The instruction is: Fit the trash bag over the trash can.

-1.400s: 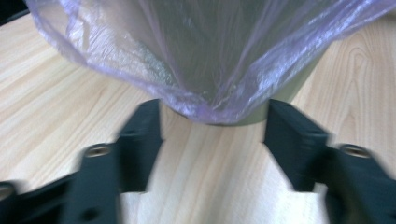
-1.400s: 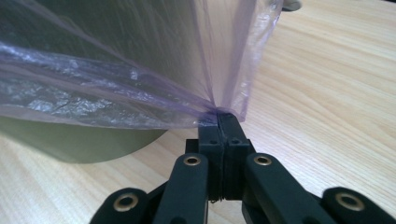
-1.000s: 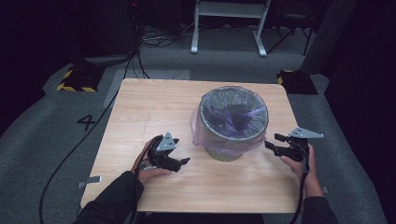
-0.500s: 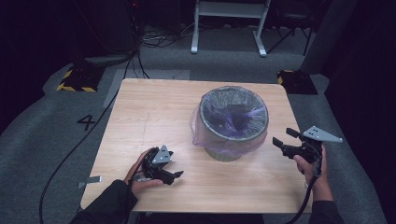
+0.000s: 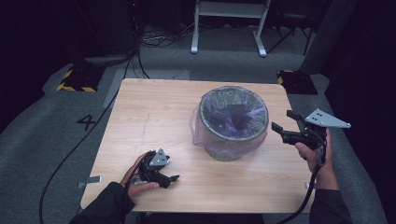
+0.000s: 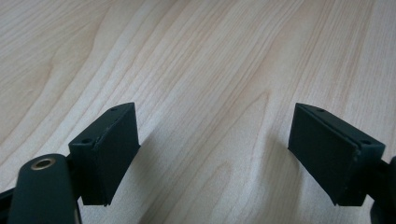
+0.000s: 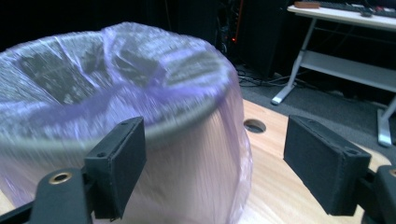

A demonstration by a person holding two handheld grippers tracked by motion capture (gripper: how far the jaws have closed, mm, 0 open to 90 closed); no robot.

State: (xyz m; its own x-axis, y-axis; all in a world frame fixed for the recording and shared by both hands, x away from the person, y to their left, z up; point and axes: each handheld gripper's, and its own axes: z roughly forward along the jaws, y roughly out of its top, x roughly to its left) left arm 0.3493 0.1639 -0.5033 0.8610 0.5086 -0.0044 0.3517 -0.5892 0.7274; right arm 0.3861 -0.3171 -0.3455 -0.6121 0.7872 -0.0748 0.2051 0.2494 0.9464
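Both grippers have drawn back toward the table's near edge, leaving the lined bin standing alone.

Left gripper [image 5: 161,173] rests low at seven o'clock on the wooden table [image 5: 154,116], jaws spread wide over bare wood. Right gripper [image 5: 292,128], at three o'clock, hovers with jaws apart and empty, pointing at the waste bin [image 5: 233,122] and nearer to it. Upright bin sits right of centre, purple bag [image 7: 116,93] folded over its rim. Beyond, grey floor and a white desk frame [image 5: 229,21].
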